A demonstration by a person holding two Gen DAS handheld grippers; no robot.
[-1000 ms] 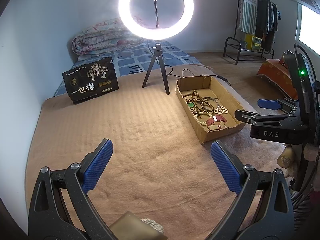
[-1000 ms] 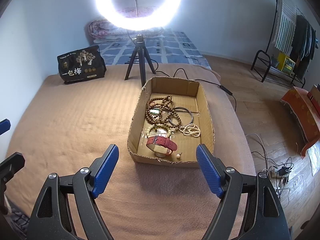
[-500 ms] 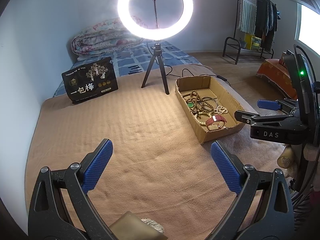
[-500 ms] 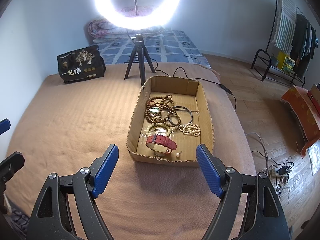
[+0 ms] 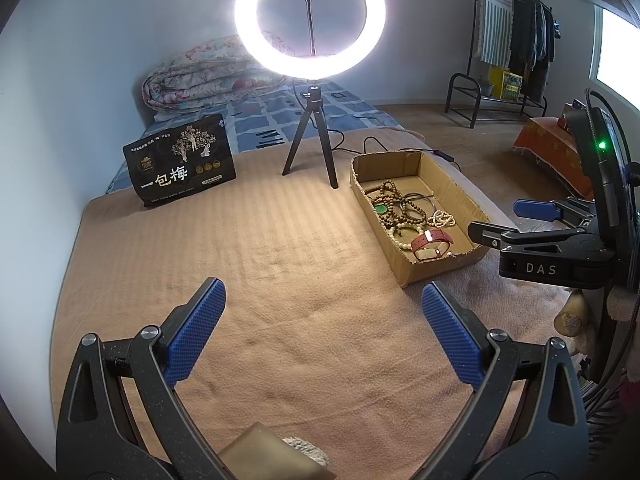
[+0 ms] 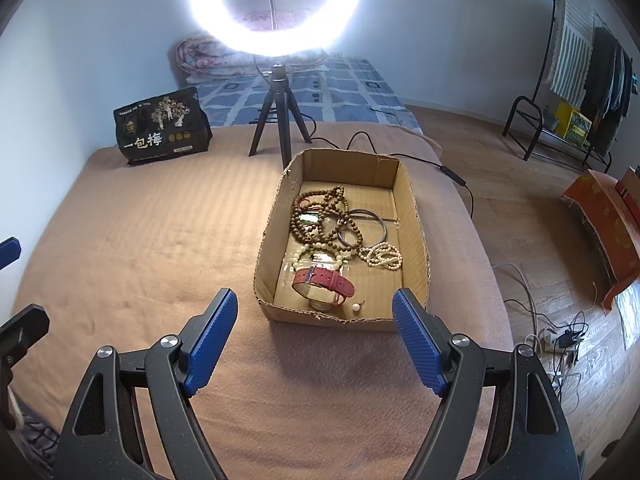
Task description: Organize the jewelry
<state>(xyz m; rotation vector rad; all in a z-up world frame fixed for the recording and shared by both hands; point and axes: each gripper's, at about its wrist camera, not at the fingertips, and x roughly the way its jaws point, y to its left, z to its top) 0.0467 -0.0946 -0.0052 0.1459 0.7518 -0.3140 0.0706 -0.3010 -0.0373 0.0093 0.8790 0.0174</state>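
A shallow cardboard box point(image 6: 420, 236) sits on the tan blanket and holds the jewelry: brown bead strands point(image 6: 320, 216), a metal bangle point(image 6: 378, 220), a white pearl bracelet point(image 6: 382, 257), a red-strap watch point(image 6: 324, 282) and a small pearl earring point(image 6: 356, 307). My right gripper point(image 6: 316, 344) is open and empty, just in front of the box's near wall. My left gripper point(image 5: 322, 324) is open and empty over bare blanket, left of the box point(image 5: 460, 196). The right gripper point(image 5: 516, 224) shows at the right edge of the left wrist view.
A ring light on a black tripod point(image 6: 276, 120) stands behind the box, its cable point(image 6: 424, 160) trailing right. A black snack bag point(image 6: 160, 126) stands at the back left. The bed edge drops off right of the box to a wooden floor with cables point(image 6: 560, 336).
The right gripper has drifted slightly, so the box sits a touch lower and more centred in its view. The left gripper has barely moved. Both stay open.
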